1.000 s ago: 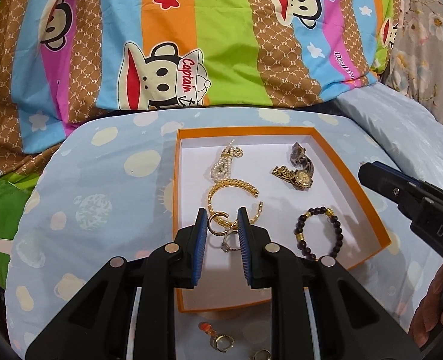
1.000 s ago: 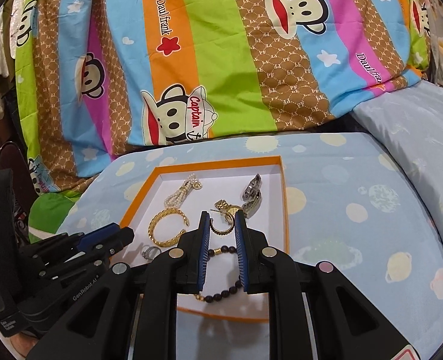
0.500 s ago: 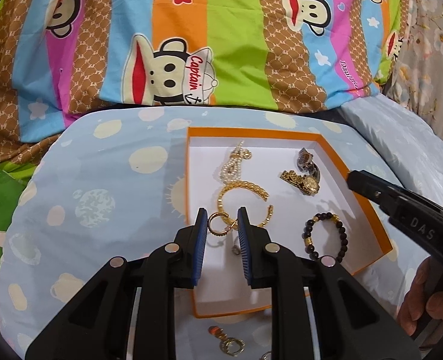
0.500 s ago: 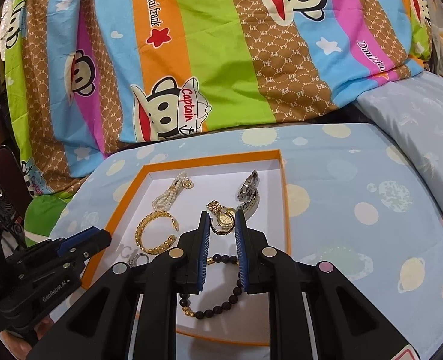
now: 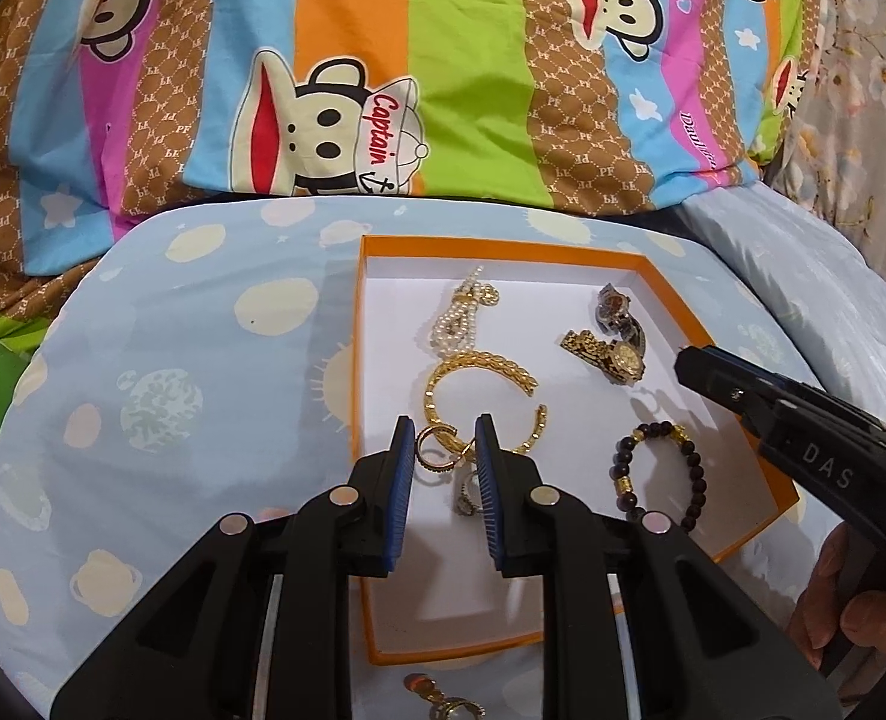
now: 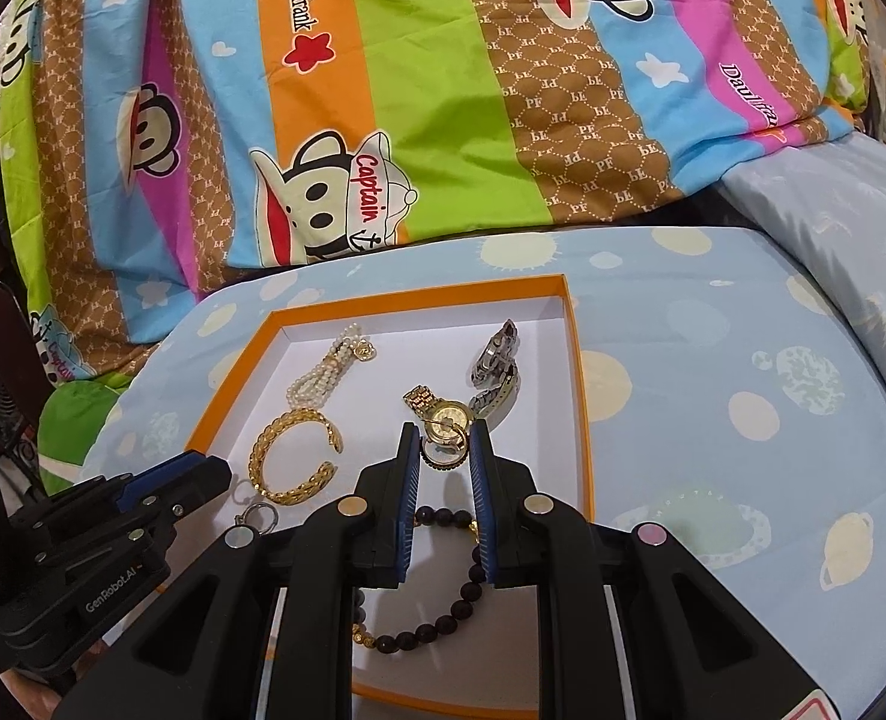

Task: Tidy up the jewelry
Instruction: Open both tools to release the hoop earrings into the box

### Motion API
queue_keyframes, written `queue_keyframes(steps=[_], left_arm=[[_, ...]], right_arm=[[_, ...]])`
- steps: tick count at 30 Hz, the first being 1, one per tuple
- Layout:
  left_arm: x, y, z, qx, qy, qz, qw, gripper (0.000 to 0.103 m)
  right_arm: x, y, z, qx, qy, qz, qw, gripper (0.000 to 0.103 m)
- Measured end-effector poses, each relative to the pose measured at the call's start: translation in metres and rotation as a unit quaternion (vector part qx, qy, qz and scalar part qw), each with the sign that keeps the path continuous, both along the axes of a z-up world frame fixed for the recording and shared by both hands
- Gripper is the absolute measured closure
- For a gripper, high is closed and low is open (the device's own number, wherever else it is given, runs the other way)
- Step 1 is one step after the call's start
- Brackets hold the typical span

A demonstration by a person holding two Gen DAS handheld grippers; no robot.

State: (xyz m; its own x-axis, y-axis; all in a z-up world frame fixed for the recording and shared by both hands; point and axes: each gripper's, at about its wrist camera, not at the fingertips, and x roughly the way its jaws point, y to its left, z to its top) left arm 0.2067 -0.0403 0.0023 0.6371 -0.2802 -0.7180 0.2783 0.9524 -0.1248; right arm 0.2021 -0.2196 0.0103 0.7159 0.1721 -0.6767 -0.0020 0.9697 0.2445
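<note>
An orange box with a white floor (image 5: 563, 588) (image 6: 395, 324) lies on the blue cloth. In it lie a pearl bracelet (image 5: 461, 318), a gold cuff (image 5: 479, 390), a gold watch (image 5: 614, 354), a silver watch (image 5: 614, 306), a dark bead bracelet (image 5: 659, 480) and a small silver ring (image 5: 467, 495). My left gripper (image 5: 443, 447) is shut on a gold hoop earring (image 5: 434, 450) above the box floor. My right gripper (image 6: 446, 450) is shut on another gold hoop earring (image 6: 443, 450) above the gold watch (image 6: 443, 411).
An orange-stone earring (image 5: 437, 699) lies on the blue cloth (image 5: 173, 390) in front of the box. A striped monkey-print quilt (image 5: 383, 72) rises behind. A pale blue pillow (image 6: 833, 210) lies at the right.
Both grippers have moved forward and lower over the box, each still holding its hoop. The right gripper now hangs over the gold watch.
</note>
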Motion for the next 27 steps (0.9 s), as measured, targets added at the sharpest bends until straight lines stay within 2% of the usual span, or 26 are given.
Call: queue_keyframes(steps=[12,27], left_arm=[[-0.002,-0.010,-0.011,0.014,0.005,-0.012,0.9998,0.083],[-0.001,-0.013,-0.013,0.020,0.007,-0.014,0.9997,0.083]], right_arm=[[0.002,0.006,-0.006,-0.017,0.004,0.003,1.000,0.087],[0.006,0.005,-0.013,-0.013,0.015,-0.001,1.000,0.087]])
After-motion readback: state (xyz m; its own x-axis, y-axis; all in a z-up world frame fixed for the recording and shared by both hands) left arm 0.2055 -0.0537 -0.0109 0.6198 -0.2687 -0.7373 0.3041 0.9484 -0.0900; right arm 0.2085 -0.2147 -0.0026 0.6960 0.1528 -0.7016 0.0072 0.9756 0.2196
